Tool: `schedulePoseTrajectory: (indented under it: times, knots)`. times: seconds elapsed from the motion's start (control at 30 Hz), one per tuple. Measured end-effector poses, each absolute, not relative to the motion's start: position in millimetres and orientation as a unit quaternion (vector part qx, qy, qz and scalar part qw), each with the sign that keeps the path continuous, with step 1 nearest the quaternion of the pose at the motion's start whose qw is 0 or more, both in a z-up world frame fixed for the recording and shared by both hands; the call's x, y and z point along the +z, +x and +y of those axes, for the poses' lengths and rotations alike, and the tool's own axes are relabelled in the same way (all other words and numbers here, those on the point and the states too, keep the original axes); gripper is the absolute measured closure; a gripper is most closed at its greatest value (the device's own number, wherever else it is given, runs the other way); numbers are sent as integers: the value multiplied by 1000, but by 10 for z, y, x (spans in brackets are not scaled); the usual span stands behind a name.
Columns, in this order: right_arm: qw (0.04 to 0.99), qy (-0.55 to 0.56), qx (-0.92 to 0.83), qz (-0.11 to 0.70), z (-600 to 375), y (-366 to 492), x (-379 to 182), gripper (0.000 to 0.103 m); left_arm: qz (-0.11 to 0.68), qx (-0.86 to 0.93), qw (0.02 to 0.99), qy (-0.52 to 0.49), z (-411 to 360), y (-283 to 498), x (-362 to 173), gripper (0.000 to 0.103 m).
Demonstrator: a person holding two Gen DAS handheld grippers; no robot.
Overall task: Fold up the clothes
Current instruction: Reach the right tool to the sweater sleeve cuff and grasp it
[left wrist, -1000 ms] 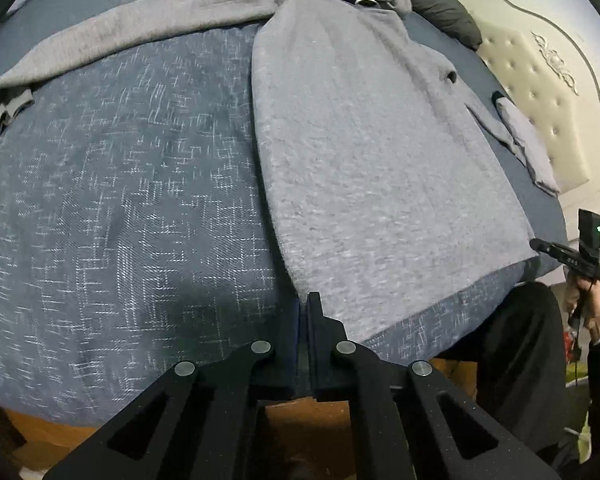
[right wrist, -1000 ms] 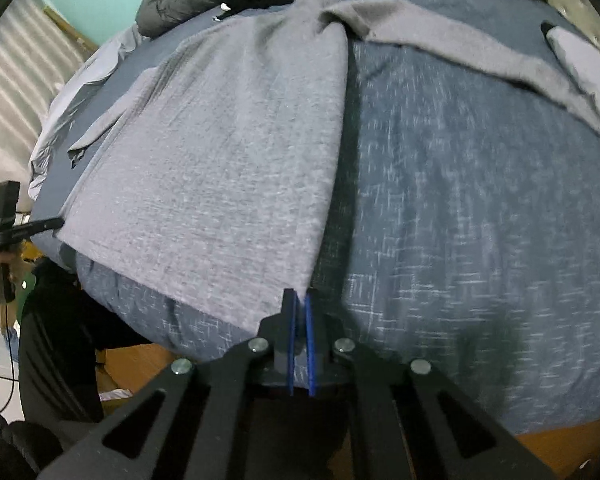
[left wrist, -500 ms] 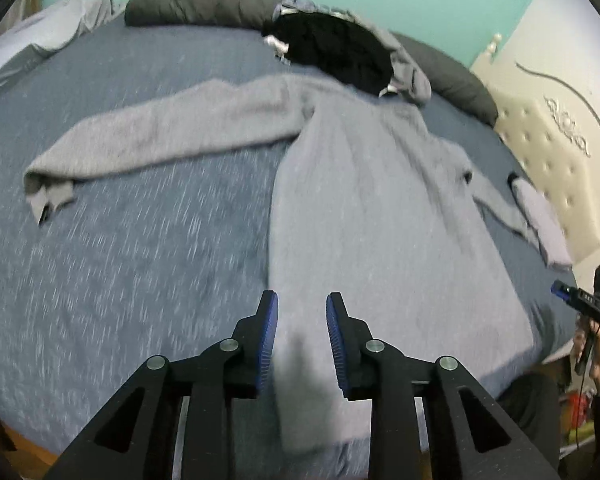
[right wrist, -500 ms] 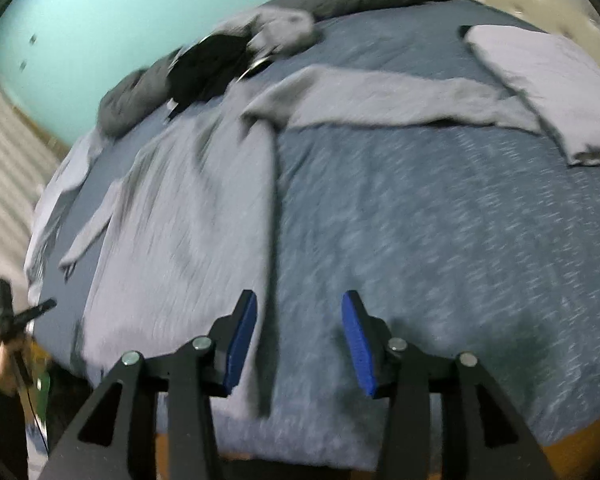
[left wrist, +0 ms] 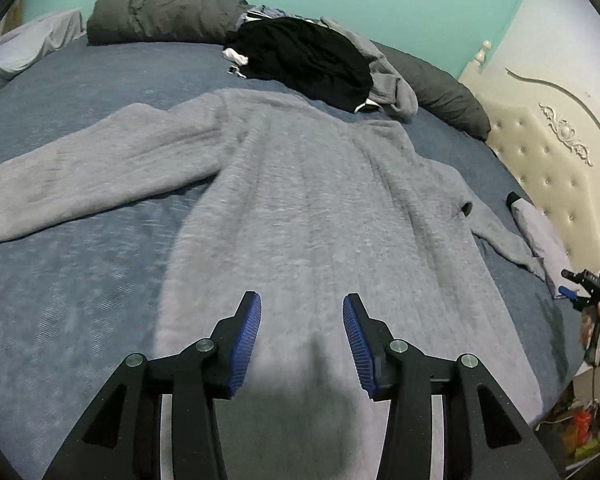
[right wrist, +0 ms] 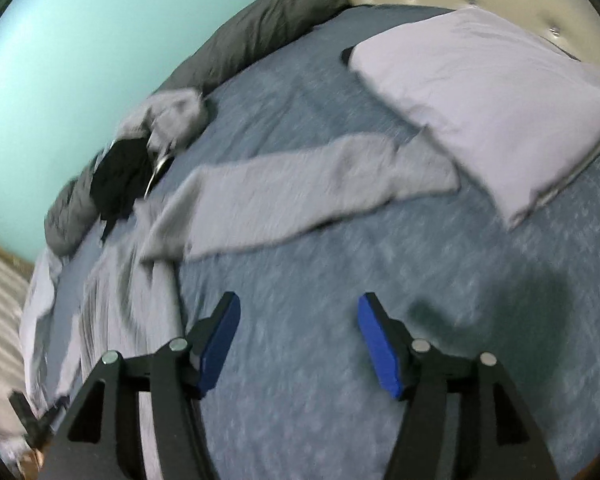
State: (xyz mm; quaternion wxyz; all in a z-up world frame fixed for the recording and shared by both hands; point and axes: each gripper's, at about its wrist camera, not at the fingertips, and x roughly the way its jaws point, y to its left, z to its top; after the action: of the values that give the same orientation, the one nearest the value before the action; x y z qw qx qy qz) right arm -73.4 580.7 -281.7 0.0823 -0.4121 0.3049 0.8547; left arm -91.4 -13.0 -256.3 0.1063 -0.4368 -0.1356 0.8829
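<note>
Looking along the left hand-held gripper (left wrist: 302, 312), we see the grey sweater (left wrist: 308, 216) spread flat down the bed (left wrist: 72, 264), one sleeve (left wrist: 92, 168) stretched out to the side and a black garment (left wrist: 304, 60) heaped beyond the collar. Only this view shows the sweater's body whole, and the headboard (left wrist: 556, 168) at the far edge. The right view is blurred; it shows the other sleeve (right wrist: 300, 192) reaching toward a pale pillow (right wrist: 488, 92), with bare blue cover between the fingers. Open bed lies on both sides of the sweater. Our left hand-held gripper hangs over the lower body, jaws wide apart, gripping nothing. Our right hand-held gripper (right wrist: 300, 340) is likewise spread wide and empty, beside the sweater's edge.
</note>
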Motion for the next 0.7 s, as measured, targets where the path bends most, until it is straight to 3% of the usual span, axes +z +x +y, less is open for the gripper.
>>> schedulePoseTrajectory:
  times: [0.53, 0.7]
  knots:
    - [226, -399, 808, 371, 6690, -1212, -3402, 38, -149, 879, 109, -439, -54, -1274, -2965, 56]
    - [249, -381, 817, 354, 6663, -1286, -3433, 37, -145, 875, 110, -449, -2, -1345, -3035, 56]
